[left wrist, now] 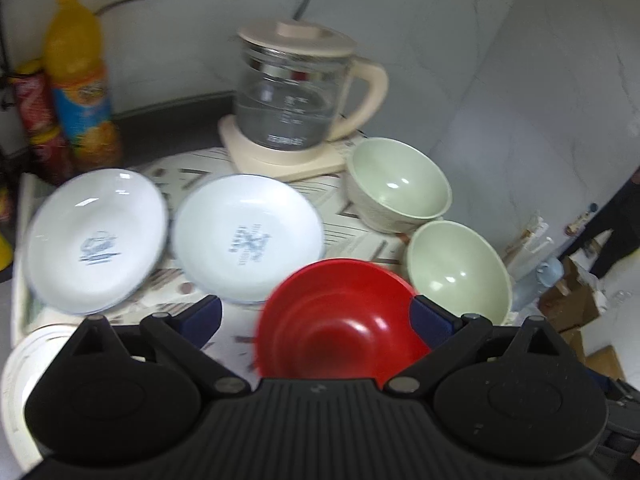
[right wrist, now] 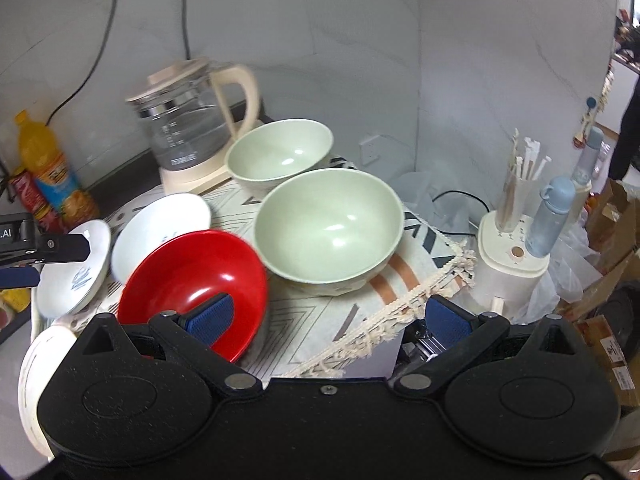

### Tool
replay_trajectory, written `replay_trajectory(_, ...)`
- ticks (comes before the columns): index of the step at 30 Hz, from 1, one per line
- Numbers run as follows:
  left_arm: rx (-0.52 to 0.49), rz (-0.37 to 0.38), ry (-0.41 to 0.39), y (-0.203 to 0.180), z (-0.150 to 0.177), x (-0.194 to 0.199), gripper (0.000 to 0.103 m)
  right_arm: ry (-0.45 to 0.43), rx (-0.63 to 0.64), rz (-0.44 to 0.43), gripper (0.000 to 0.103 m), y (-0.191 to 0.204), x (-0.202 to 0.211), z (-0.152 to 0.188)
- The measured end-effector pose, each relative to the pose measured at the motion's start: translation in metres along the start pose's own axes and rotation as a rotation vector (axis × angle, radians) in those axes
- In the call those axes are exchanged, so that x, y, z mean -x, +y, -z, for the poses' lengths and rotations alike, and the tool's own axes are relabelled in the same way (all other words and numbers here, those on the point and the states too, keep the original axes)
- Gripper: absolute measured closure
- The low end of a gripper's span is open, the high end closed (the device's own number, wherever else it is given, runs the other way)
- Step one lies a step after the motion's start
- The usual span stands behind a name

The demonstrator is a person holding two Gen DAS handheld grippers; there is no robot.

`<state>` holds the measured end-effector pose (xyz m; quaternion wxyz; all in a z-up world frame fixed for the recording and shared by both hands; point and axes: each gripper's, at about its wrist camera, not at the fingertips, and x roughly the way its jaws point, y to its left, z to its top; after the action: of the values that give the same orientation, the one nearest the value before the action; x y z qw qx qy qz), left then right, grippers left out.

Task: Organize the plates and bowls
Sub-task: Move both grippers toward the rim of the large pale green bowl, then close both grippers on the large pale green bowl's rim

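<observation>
Your left gripper (left wrist: pixel 316 312) is spread wide w/ the red bowl (left wrist: pixel 340 320) sitting between its blue pads; the right pad is at the bowl's rim, the left pad stands apart from it w/ cloth showing in the gap, so nothing is clamped. From the right wrist cam you see that same red bowl (right wrist: pixel 192 284) tilted, its rim up toward the near green bowl (right wrist: pixel 328 232), and your right gripper (right wrist: pixel 328 320) is also wide open: its left pad overlaps the bowl's near side, can't tell if it touches; the right pad hangs past the fringed edge of the patterned cloth (right wrist: pixel 360 308), holding nothing. Ahead of your left gripper, two white plates (left wrist: pixel 96 240) (left wrist: pixel 248 236) lie side by side on the cloth, just beside each other, the right one close behind the red bowl. Two green bowls are to the right: the far green bowl (left wrist: pixel 396 184) next to the glass kettle (left wrist: pixel 296 96) on its cream base, the near one just beside the red bowl. Bkgd left: an orange juice bottle (left wrist: pixel 76 76) & a red can (left wrist: pixel 36 104) by the wall. Off the cloth's right edge, a cream stand (right wrist: pixel 512 264) carries a blue bottle (right wrist: pixel 552 216) and a cup of chopsticks (right wrist: pixel 520 184).
</observation>
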<state>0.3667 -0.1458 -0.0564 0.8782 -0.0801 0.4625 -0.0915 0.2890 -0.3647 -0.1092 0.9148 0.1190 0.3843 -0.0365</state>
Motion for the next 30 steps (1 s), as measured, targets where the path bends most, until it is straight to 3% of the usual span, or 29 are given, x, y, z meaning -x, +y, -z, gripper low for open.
replay_trajectory(6,-0.042,0.067,0.016,-0.021,-0.018,-0.032,0.006,0.032,-0.074,0.028,0.003,-0.020,-0.020,-0.009)
replay_trajectory(14,-0.105,0.143,0.058,-0.051,-0.040,-0.078,0.017,0.068,-0.171,0.021,0.022,-0.040,-0.047,-0.018)
replay_trajectory(19,-0.131,0.173,0.130,-0.067,-0.048,-0.109,0.042,0.093,-0.220,0.028,0.039,-0.051,-0.068,-0.025)
replay_trajectory(25,-0.138,0.174,0.183,-0.076,-0.053,-0.141,0.056,0.138,-0.248,0.019,0.062,-0.059,-0.088,-0.029)
replay_trajectory(30,-0.129,0.160,0.219,-0.080,-0.054,-0.161,0.067,0.159,-0.267,0.011,0.069,-0.060,-0.101,-0.032)
